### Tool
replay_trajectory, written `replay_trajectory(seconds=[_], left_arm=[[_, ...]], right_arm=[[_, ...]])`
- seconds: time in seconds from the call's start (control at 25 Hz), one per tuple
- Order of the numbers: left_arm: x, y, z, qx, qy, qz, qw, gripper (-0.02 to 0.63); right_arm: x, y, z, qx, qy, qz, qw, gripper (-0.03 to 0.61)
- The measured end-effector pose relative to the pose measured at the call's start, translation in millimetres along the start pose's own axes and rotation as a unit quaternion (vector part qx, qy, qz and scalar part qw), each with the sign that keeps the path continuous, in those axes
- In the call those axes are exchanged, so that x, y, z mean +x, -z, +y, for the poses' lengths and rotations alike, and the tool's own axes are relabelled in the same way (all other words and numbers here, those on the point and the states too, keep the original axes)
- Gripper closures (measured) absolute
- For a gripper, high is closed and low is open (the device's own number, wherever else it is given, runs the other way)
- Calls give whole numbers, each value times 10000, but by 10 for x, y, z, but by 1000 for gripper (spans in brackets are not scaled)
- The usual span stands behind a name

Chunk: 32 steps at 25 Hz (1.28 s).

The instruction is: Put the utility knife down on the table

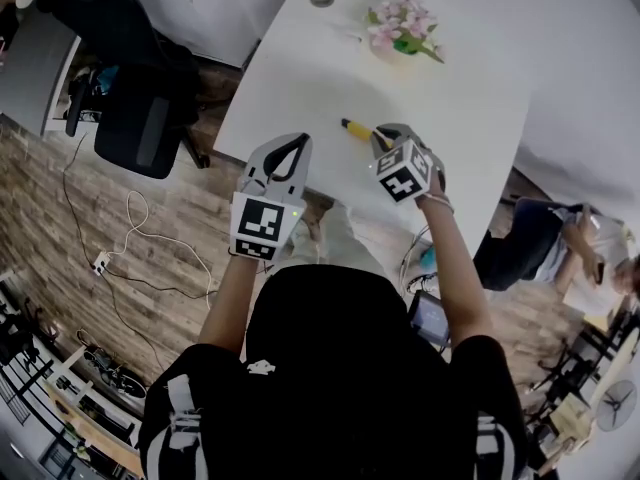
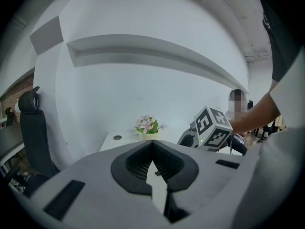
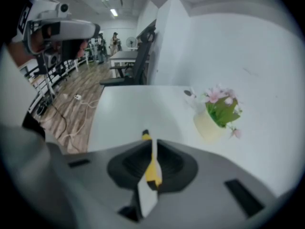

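The right hand-held gripper [image 3: 151, 142] pinches the yellow knife [image 3: 153, 171] between its 2 jaws, over the near part of the white table [image 1: 300, 78]. The left hand-held gripper [image 2: 152, 144] is pressed together with nothing in it. A pot of pink flowers [image 1: 402, 26] stands farther back.

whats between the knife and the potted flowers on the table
Only bare table lies between the utility knife and the potted flowers, as the head view shows.
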<state>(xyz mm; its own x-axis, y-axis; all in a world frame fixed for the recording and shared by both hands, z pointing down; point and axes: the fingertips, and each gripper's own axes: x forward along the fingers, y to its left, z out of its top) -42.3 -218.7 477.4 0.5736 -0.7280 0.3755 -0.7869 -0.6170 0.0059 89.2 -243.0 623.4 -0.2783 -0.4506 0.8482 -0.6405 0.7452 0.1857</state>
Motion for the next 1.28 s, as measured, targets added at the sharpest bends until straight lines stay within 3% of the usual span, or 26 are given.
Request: replay_trajectory(seconds=[0.24, 0.52, 0.84, 1.28], left_arm=[[-85, -166, 46, 120, -50, -171, 9998, 598], [-229, -437, 123, 319, -137, -424, 9985, 598], [-399, -813, 184, 228, -107, -860, 9960, 598], [-682, -1281, 245, 251, -58, -1409, 9897, 598]], right_arm=[[-356, -332, -126, 539, 265, -760, 9953, 540], [-983, -885, -188, 909, 447, -1740, 9795, 545], [-1688, -1417, -255, 838, 857, -2608, 9579, 545], [-2422, -1763, -230, 831, 1298, -3539, 9225, 545]])
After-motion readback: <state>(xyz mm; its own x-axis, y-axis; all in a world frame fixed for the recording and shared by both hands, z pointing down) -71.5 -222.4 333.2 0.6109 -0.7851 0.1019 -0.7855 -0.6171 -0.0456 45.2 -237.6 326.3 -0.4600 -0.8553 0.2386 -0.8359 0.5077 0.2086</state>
